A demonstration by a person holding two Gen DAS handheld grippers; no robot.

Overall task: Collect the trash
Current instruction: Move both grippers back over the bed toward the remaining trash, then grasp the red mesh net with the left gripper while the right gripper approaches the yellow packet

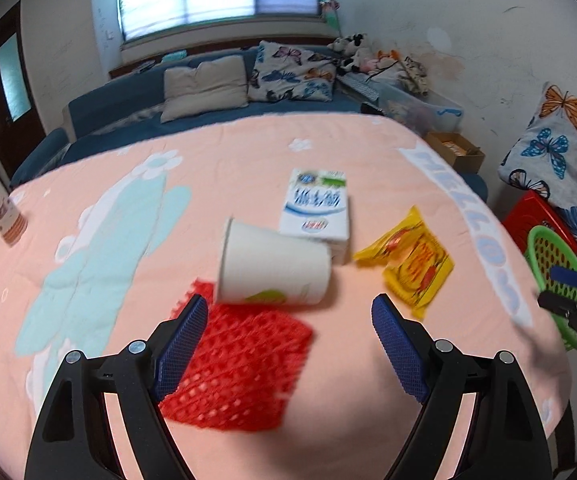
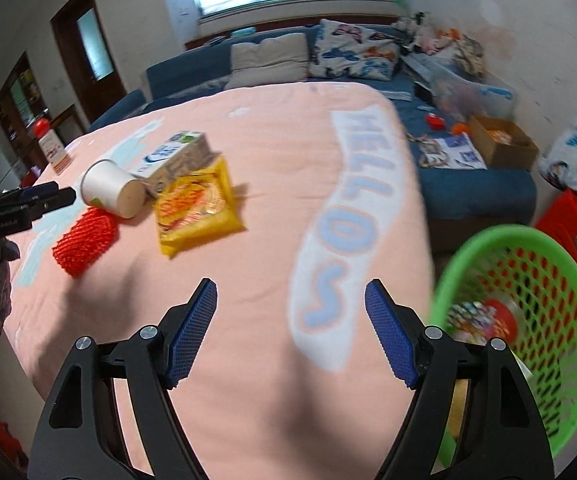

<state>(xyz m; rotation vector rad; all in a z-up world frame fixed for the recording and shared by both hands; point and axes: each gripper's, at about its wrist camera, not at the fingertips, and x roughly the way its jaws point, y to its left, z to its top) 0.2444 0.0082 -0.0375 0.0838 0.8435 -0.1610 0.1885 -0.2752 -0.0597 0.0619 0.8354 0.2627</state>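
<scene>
Paper cup (image 1: 274, 268) lies against carton (image 1: 317, 205), beside wrapper (image 1: 412, 264); both tongs gape empty.

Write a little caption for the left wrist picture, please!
Open left gripper above a tipped paper cup, red foam net, milk carton and yellow wrapper on a pink blanket.

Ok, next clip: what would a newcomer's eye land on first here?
Probably the litter in the middle of the pink blanket: a white paper cup on its side against a milk carton, a red foam net in front, a yellow snack packet to the right. Next, the green mesh basket off the blanket's right edge, already holding some colourful trash.
</scene>
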